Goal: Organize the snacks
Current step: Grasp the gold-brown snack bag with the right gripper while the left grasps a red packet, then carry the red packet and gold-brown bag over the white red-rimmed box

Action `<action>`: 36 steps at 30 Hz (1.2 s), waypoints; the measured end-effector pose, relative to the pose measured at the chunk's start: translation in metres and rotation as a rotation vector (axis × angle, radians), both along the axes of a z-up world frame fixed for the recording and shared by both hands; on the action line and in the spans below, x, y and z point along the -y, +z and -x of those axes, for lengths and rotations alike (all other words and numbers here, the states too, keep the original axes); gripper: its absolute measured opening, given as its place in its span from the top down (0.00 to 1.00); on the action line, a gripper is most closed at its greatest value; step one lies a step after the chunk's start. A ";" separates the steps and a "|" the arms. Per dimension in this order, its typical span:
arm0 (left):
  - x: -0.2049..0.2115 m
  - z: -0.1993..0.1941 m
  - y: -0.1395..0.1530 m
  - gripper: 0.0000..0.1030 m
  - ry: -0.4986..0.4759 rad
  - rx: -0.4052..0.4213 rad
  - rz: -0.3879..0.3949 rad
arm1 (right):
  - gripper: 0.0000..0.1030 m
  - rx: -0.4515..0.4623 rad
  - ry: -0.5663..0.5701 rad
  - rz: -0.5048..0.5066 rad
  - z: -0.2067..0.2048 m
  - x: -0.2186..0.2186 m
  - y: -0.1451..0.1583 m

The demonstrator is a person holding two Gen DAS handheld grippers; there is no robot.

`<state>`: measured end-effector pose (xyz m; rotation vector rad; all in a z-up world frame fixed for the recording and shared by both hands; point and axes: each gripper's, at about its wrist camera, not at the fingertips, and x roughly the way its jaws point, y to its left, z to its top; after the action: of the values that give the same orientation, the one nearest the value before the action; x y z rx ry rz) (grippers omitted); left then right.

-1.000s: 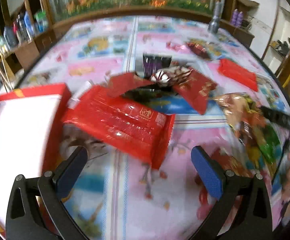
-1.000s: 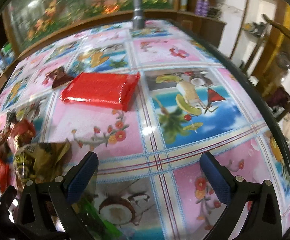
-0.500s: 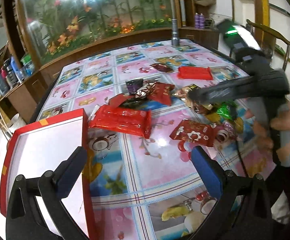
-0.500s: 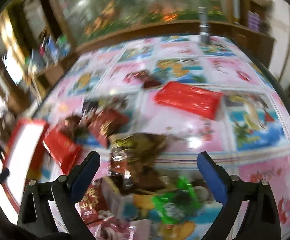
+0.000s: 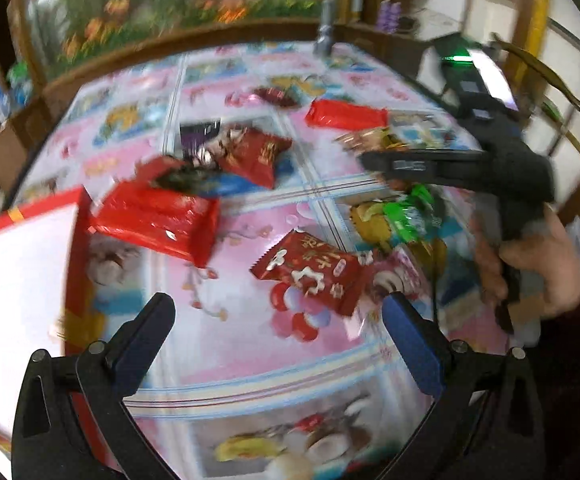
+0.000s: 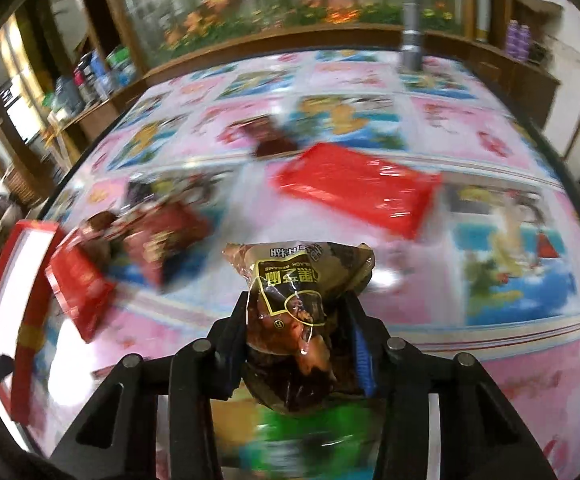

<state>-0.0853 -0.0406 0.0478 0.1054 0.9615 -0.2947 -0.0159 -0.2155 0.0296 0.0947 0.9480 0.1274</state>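
Observation:
My right gripper [image 6: 296, 312] is shut on a brown and gold sesame snack bag [image 6: 302, 280] and holds it above the table. It also shows from the side in the left wrist view [image 5: 374, 160]. My left gripper [image 5: 278, 320] is open and empty above the table, just short of a red snack packet with white characters [image 5: 310, 270]. A red-rimmed white box [image 5: 22, 280] lies to its left; it also shows in the right wrist view [image 6: 14, 276]. A long red pack [image 5: 158, 220] lies next to the box.
Several more snacks lie on the flowered tablecloth [image 5: 250, 344]: a flat red pack [image 6: 354, 192] at the far side, a dark red bag [image 5: 258, 156], a green packet [image 5: 406, 216]. A grey bottle [image 6: 410, 32] stands at the far edge. Wooden shelves ring the table.
My right gripper has shut on the sesame snack bag and lifted it. My left gripper has moved closer to the table, toward the red packet.

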 end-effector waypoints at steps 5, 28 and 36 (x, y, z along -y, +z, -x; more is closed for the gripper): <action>0.011 -0.025 -0.010 0.00 0.143 -0.062 0.009 | 0.53 -0.004 -0.022 -0.029 -0.001 0.012 0.001; -0.019 -0.022 -0.027 0.70 0.108 -0.042 0.023 | 0.52 0.021 -0.018 0.048 0.002 0.003 -0.001; -0.040 -0.002 -0.003 0.70 0.127 0.051 0.030 | 0.58 0.041 -0.019 -0.041 0.004 0.010 0.002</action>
<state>-0.0830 -0.0011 0.0443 0.0235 0.9083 -0.1884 -0.0195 -0.2258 0.0320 0.1384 0.9030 0.1304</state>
